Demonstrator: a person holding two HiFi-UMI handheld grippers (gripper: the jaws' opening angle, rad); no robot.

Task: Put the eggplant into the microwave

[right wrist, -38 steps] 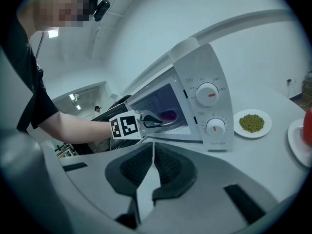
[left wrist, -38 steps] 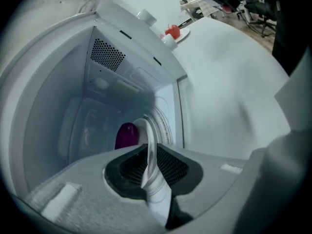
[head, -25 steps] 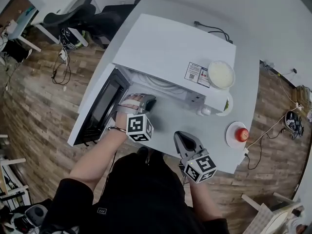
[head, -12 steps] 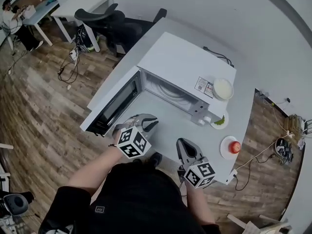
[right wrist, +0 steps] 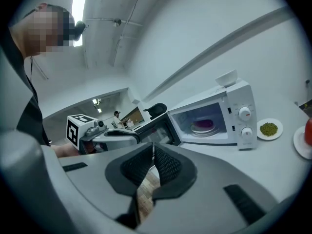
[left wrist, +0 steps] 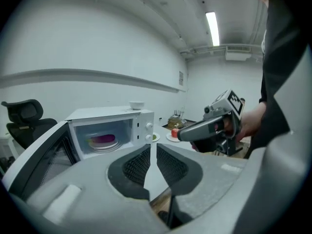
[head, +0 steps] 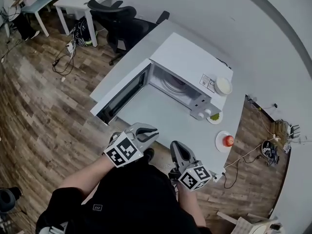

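Observation:
The purple eggplant (left wrist: 102, 140) (right wrist: 204, 124) lies on a plate on the turntable inside the white microwave (head: 192, 62), whose door (head: 122, 94) hangs wide open to the left. In the head view, both grippers hover at the table's near edge, well short of the oven. My left gripper (head: 152, 132) (left wrist: 152, 147) has its pads drawn together to a thin slit, with nothing between them. My right gripper (head: 176, 145) (right wrist: 153, 147) is shut and empty too. Each gripper points toward the microwave's mouth.
A white bowl (head: 224, 86) sits on top of the microwave. To its right on the white table (head: 161, 116) stand a small plate of something green (head: 214, 117) and a plate with a red fruit (head: 227, 141). Black office chairs (head: 122, 23) stand behind the table.
Both grippers have drawn back from the microwave toward the table's near edge. The left one left the oven's mouth and rolled over. The head camera now sees more of the room.

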